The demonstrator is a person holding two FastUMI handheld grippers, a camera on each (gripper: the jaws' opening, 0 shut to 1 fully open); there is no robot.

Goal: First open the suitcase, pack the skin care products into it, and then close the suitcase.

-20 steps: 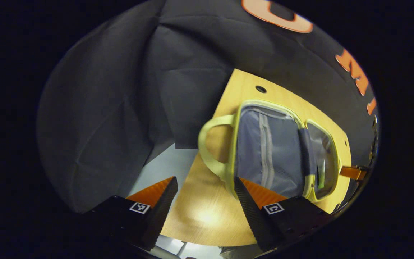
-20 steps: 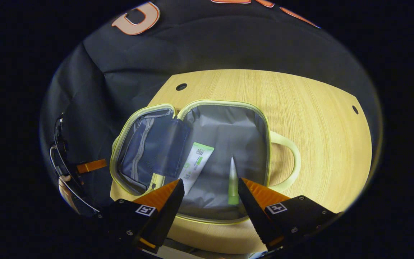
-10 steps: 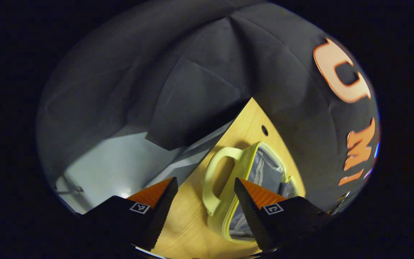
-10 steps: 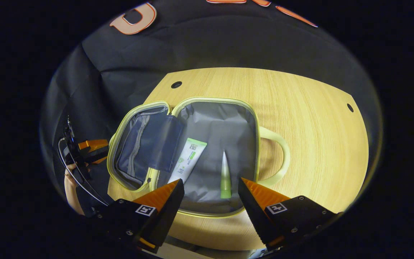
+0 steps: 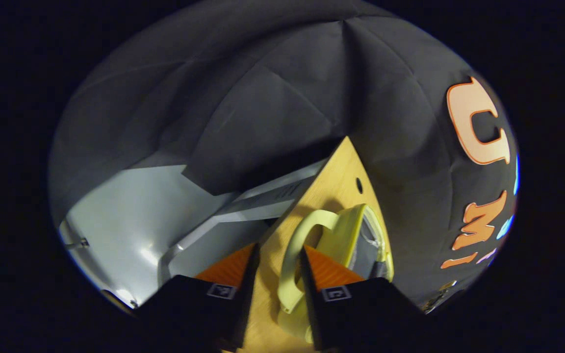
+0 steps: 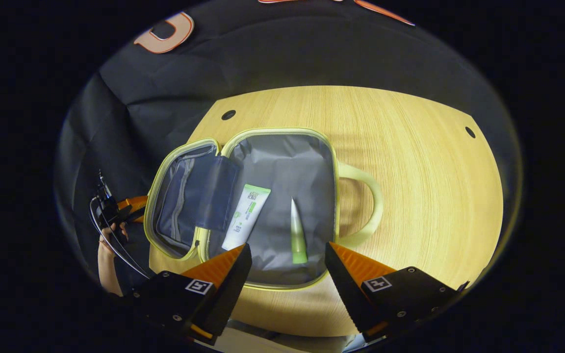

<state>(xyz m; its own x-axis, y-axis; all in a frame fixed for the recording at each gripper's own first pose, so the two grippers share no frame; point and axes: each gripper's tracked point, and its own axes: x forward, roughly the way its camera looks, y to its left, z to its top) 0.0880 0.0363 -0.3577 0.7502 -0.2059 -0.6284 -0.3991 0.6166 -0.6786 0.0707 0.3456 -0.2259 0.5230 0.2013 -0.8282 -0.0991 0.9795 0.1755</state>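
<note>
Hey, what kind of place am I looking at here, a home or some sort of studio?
Most likely a staged recording booth, not a home: black cloth wall hangs behind a light wooden table, and an open suitcase lies on it holding two tubes, with a hand-held gripper above it.

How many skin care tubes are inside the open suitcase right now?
2. A white and green tube lies in the right half of the suitcase near the hinge; a slim green tube lies right of it. The left half's pocket may hide more.

A recording booth: black cloth walls around one wooden table.
</note>
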